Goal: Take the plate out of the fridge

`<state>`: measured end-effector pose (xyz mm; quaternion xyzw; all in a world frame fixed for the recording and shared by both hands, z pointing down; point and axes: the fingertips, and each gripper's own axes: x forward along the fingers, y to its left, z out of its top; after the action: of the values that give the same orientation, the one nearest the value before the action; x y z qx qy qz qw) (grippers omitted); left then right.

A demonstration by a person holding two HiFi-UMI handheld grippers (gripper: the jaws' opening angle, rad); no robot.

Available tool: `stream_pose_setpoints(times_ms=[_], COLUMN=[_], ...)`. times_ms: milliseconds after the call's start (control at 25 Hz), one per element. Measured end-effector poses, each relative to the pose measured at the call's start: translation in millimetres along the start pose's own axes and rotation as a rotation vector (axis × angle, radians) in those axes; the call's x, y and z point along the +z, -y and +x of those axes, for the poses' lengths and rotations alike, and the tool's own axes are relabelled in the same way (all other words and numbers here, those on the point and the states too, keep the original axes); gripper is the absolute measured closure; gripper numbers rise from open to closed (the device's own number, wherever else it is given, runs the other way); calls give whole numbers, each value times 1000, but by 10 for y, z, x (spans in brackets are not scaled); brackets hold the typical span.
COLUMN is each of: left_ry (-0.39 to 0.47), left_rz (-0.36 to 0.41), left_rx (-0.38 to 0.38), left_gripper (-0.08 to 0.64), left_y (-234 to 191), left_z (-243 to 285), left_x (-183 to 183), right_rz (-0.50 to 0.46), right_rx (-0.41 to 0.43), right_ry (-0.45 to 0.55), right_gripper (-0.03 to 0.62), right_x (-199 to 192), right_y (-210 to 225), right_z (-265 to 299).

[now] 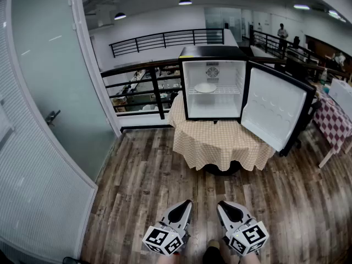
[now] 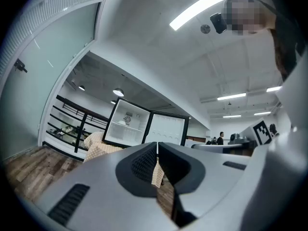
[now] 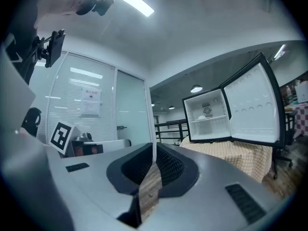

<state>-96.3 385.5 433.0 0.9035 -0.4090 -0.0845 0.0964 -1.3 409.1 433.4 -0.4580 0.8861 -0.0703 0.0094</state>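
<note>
Both of my grippers are held low and level at the near edge of the head view: left gripper (image 1: 186, 203) and right gripper (image 1: 221, 204), each with its jaws pressed together and nothing between them, and each carrying a marker cube (image 1: 163, 240) printed with black-and-white squares. The plate (image 1: 205, 87), white and round, lies on the wire shelf (image 1: 217, 91) inside the fridge (image 1: 212, 53), toward the shelf's left side and well apart from both grippers. The fridge is black outside and white within, and stands on a round surface draped in a tan checked cloth (image 1: 220, 142). Its door (image 1: 275, 111) hangs wide open to the right. A stretch of wooden floor (image 1: 143, 175) separates my grippers from the surface. A frosted glass door (image 1: 55, 76) with a lever handle (image 1: 52, 116) lies to the left, a dark railing (image 1: 144, 88) runs behind the fridge, a red-checked table (image 1: 333, 123) stands at far right, and a person (image 1: 282, 34) stands in the distance. In the right gripper view, a sheet (image 3: 90, 101) posted on the blinds carries print too small to read.
</note>
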Motion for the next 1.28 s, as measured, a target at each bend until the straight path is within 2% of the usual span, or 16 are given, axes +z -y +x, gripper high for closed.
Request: stream_pose_setpoints(times_ms=[120,560,840,1280], left_ry=[9,8,18,-6], left_rz=[-2,4,5,8], left_rx=[1,-10,9,26], left_gripper=[543,543,543,543], left_y=[-88,-258,-343,-401], left_z=[282,1187,1619,1866], left_x=[42,80,112,-2], right_rz=[-26,-29,-67,18], right_rx=[9,18,93,78], right_ry=[-11,-18,-35,-42], right_gripper=[543,545,543,541], right_x=[55,203,269,163], right_y=[220,989,1254,1605], right_z=[176,616,828,978])
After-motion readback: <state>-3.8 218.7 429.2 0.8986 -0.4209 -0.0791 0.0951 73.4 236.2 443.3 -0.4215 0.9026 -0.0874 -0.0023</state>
